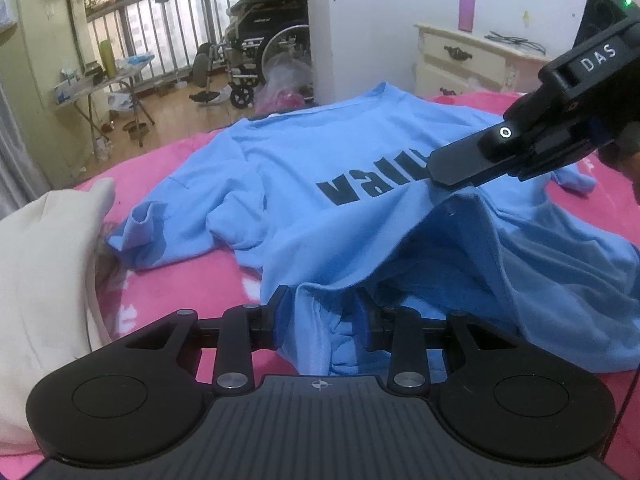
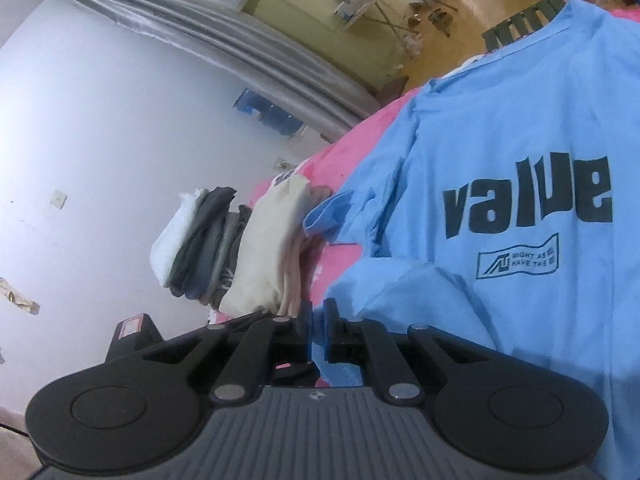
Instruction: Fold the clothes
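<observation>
Shirt [image 1: 320, 168] first: a blue tee with black "value" lettering lies spread across the pink bed [image 1: 192, 280], its collar toward the far edge and one short sleeve crumpled toward the bed's left side. My left gripper [image 1: 322, 320] sits at the near hem, fingers partly apart with a bunched fold of the blue cloth clamped between them. My right gripper [image 1: 434, 174] comes in from the right side, its fingers pinched together on a ridge of the shirt just below the lettering, so the fabric tents up from there down to the left grip. In the right wrist view, which is rolled well over, the right gripper's [image 2: 318, 322] fingers stand close together with a thin strip of blue cloth between the pads.

At the bed's left edge, just beside the crumpled sleeve, a cream garment [image 1: 48, 280] lies folded; the right wrist view shows it as the nearest piece of a stack [image 2: 208, 248] of folded white, grey and cream clothes. A wheelchair [image 1: 260, 56] stands beyond the bed near the window bars, and a cream nightstand [image 1: 468, 56] stands at the far right.
</observation>
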A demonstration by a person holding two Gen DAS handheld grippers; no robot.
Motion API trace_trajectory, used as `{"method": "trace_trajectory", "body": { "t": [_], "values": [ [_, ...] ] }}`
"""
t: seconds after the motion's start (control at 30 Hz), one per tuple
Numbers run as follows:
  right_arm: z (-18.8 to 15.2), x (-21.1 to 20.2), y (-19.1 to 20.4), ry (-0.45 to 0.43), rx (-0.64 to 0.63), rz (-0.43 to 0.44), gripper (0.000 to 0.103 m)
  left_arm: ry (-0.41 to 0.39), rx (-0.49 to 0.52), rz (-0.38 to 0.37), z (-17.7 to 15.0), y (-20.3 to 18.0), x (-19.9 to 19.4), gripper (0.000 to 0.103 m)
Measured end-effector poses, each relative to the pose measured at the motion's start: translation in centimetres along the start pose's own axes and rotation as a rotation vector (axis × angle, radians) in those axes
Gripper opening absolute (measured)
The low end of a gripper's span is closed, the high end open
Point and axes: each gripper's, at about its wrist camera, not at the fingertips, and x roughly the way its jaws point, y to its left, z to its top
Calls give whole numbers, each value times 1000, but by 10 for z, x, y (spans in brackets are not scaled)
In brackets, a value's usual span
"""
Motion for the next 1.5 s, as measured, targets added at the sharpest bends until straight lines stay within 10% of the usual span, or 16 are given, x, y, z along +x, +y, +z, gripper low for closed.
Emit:
{"method": "trace_trajectory", "body": {
  "t": [0.23, 0.43, 0.7, 0.9, 1.17, 1.5],
  "values": [
    [-4, -2, 4, 6, -7, 9, 5, -76, 18, 60, 6, -5, -20, 3],
    [-6, 1, 17, 3, -53, 26, 5, -86, -153, 60, 7, 14, -64, 0],
    [-14, 2, 51, 29, -179, 30, 20, 28, -395, 41, -14, 29, -123, 0],
    [-21, -71, 38, -111, -181, -155, 34, 186, -514, 81, -50, 33, -122, 0],
    [-96, -179, -50, -153, 165, -541, 48, 311, -605, 119, -70, 52, -108, 0],
    [-146, -209, -85, -224, 377, -501, 49, 361, -660, 62, -57, 61, -148, 0]
  ]
}}
